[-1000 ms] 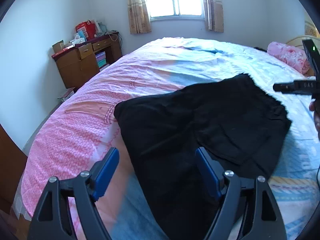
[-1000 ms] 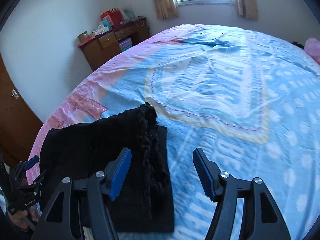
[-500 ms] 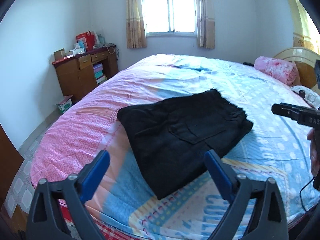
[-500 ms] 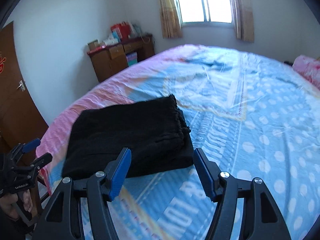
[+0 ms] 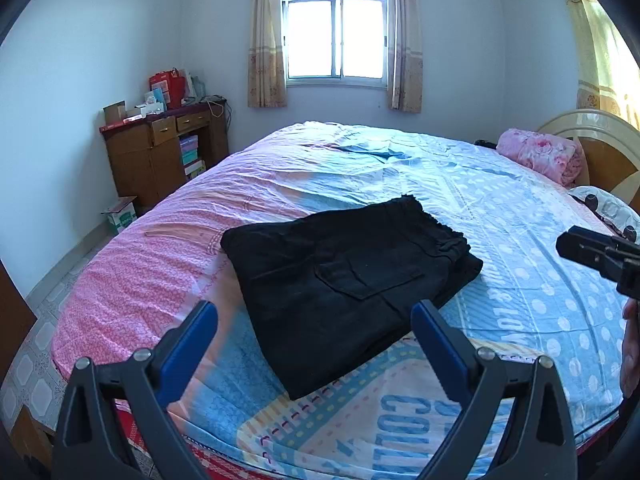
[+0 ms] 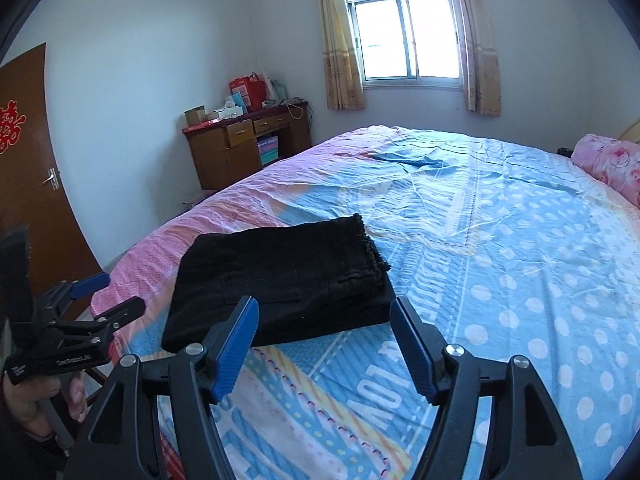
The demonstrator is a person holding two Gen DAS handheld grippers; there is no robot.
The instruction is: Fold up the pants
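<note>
Left gripper: the blue fingers stand spread wide at the bottom of the left wrist view. Nothing lies between them; they hang clear above the near bed edge. In the right wrist view this gripper appears at the lower left of the frame, held by a hand.

Right gripper: the fingers are apart and opening at the bottom of the right wrist view. No item is between them; the pads touch nothing. In the left wrist view, the tip of this gripper enters at the right edge of the frame.

Pants: black, folded into a compact rectangle, lying flat on the bed. In the left wrist view they occupy the centre of the frame, just beyond the fingers, with a back pocket facing up and the gathered waistband toward the upper right. In the right wrist view they lie left of centre, just beyond the fingers, near the pink border of the bed cover.

Surroundings: the cover is blue with white dots and a pink border. A pink quilt lies rolled at the right of the frame, at the head of the bed. A wooden cabinet stands at the wall at the left. A window with curtains is at the top centre. A brown door shows at the left of the right wrist view.
</note>
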